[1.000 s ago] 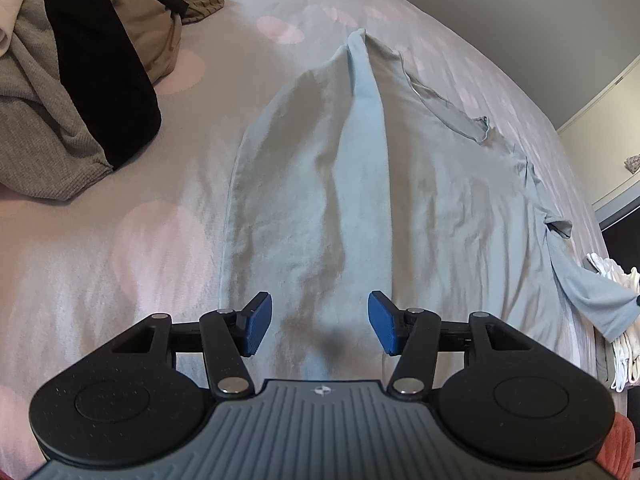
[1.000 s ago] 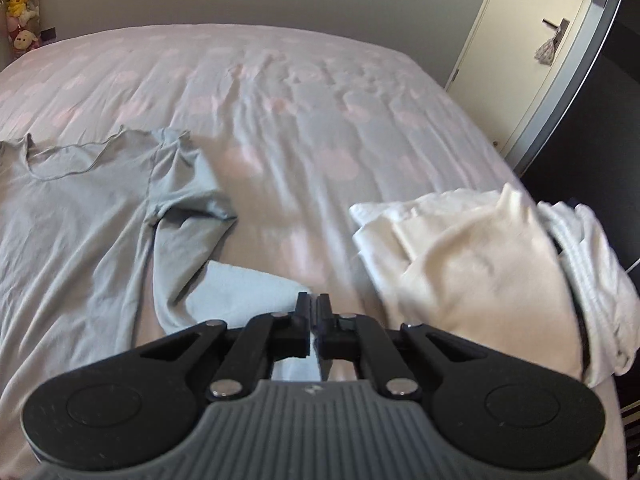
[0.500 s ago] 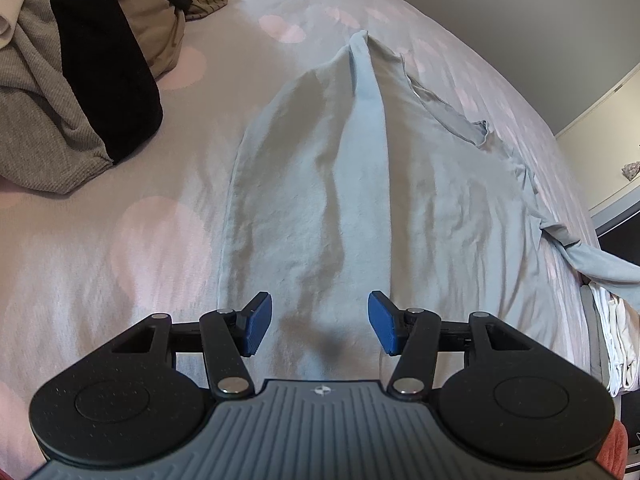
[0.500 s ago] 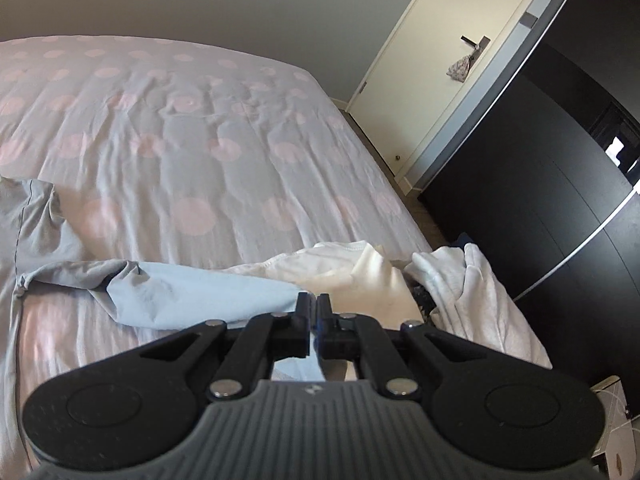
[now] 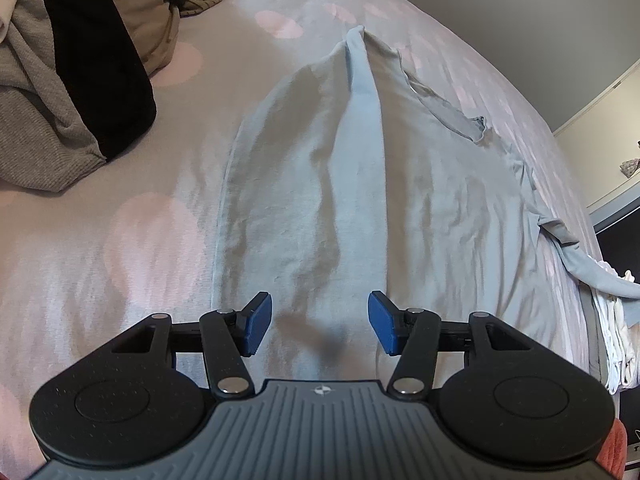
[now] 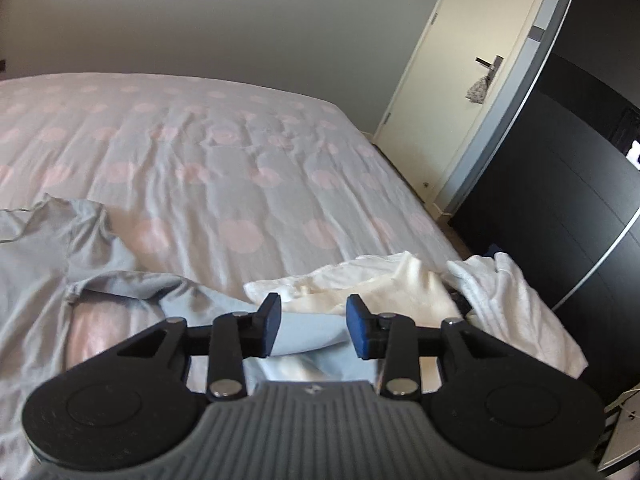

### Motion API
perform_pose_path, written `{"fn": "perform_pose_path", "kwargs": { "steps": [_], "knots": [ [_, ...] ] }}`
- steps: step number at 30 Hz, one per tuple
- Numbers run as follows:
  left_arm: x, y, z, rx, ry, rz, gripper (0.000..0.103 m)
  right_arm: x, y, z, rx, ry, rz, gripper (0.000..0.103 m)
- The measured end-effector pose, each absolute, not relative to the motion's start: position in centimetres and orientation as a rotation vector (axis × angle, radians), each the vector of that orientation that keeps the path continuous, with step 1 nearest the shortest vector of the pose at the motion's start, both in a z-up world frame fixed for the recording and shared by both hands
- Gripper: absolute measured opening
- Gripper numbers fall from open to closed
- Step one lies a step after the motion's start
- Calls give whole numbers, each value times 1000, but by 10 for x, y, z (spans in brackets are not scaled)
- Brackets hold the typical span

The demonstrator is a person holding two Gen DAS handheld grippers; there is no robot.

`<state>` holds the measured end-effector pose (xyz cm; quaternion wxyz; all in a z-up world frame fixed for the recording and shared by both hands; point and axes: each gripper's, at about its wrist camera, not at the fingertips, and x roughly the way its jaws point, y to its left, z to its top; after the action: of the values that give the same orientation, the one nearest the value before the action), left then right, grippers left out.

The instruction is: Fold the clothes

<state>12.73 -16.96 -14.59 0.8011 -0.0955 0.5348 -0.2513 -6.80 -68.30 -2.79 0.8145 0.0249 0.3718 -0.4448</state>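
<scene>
A pale blue long-sleeved shirt (image 5: 360, 184) lies spread on the bed, its left side folded in along the body. My left gripper (image 5: 314, 326) hovers open over the shirt's near hem, nothing between its blue pads. The shirt's right sleeve (image 5: 592, 276) stretches out to the right over folded white clothes. In the right wrist view that sleeve (image 6: 224, 300) lies pulled out sideways, its end under my right gripper (image 6: 314, 326). The right jaws are opening; the sleeve's cloth lies below and between them, and the pads do not press on it.
A heap of unfolded grey, black and tan clothes (image 5: 72, 64) sits at the far left on the spotted bedspread (image 5: 100, 248). A stack of folded white clothes (image 6: 420, 284) lies at the bed's right edge. A dark wardrobe (image 6: 580, 200) and a door (image 6: 472, 80) stand beyond.
My right gripper, shut on the sleeve's end earlier, pulled it out to the right over the white clothes, rose and let go as its jaws parted. The left gripper has stayed put.
</scene>
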Motion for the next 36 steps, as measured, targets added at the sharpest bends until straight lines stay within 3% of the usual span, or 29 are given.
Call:
{"fn": "perform_pose_path", "kwargs": {
  "steps": [16,25,27,36],
  "knots": [
    [124,-166,-141,-226,1130,-549,51,-4,-532,-108,325,727,-534,43],
    [125,-161,-141,-247,1137,-550,51,-13,-498,-136,262,719,-525,53],
    [125,-160,-141,-256,1138,-540,51,-17,-498,-134,261,689,-529,65],
    [128,-147,-146,-260,1190,-403,51,-19,-504,-140,299,679,-526,65]
  ]
}}
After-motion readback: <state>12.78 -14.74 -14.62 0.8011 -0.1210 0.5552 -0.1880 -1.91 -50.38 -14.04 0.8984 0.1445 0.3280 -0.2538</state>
